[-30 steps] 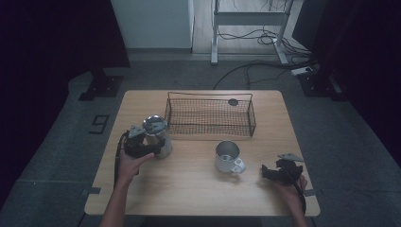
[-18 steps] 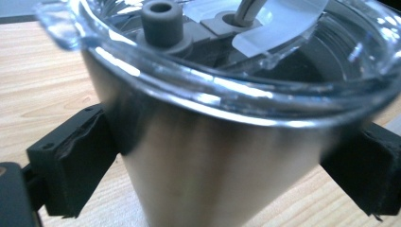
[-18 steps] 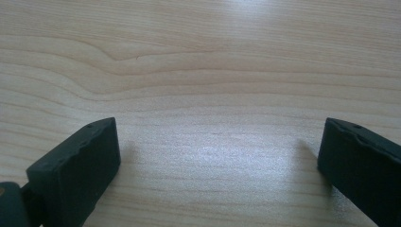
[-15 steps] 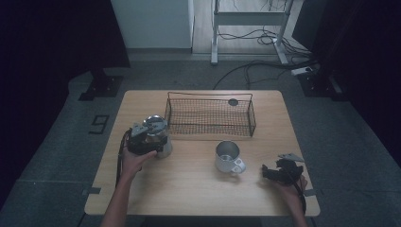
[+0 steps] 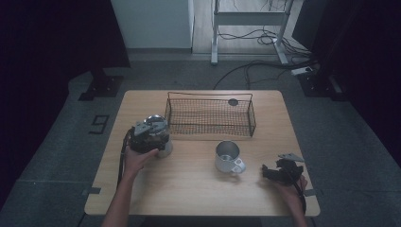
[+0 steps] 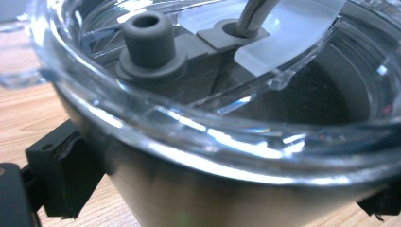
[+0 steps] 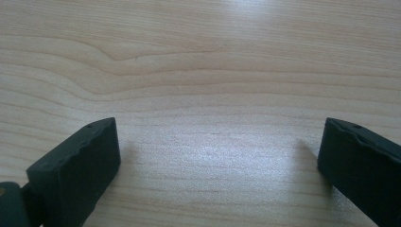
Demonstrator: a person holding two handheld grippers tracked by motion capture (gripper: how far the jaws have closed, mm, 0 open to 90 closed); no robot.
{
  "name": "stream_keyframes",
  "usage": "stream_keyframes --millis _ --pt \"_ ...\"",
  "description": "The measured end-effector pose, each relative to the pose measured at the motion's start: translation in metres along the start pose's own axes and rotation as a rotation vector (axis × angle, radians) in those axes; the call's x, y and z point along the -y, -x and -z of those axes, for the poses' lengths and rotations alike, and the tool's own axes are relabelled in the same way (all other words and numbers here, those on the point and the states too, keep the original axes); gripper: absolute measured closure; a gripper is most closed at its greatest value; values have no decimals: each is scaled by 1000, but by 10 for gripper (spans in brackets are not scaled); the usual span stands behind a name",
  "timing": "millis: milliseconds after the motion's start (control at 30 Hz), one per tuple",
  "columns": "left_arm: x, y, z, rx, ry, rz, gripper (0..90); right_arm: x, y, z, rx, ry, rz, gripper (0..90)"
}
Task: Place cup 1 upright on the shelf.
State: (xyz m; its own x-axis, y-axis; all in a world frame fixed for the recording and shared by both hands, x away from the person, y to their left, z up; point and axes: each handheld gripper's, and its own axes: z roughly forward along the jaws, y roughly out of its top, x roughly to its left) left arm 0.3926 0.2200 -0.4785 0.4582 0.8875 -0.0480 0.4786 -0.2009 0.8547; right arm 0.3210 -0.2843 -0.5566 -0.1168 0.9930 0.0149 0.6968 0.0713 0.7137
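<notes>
The left tool (image 5: 150, 137) straddles a steel cup with a clear lid (image 6: 222, 118), one jaw on each side of its body; the jaws have just been closing slightly, and whether the pads press the metal cannot be told. The cup stands on the wooden table (image 5: 189, 189), just beside the near left corner of a wire basket (image 5: 210, 116). Well apart to that tool's right sits an open steel mug (image 5: 228, 157) with a handle. Beyond it, the right tool (image 5: 279, 172) rests low over bare table, jaws wide apart with nothing between them
</notes>
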Motion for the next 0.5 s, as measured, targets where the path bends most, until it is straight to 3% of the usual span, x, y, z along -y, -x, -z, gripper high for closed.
stream_keyframes --millis 500 --pt "0 5 8 -5 0 -27 39 0 0 0 3 0 -4 0"
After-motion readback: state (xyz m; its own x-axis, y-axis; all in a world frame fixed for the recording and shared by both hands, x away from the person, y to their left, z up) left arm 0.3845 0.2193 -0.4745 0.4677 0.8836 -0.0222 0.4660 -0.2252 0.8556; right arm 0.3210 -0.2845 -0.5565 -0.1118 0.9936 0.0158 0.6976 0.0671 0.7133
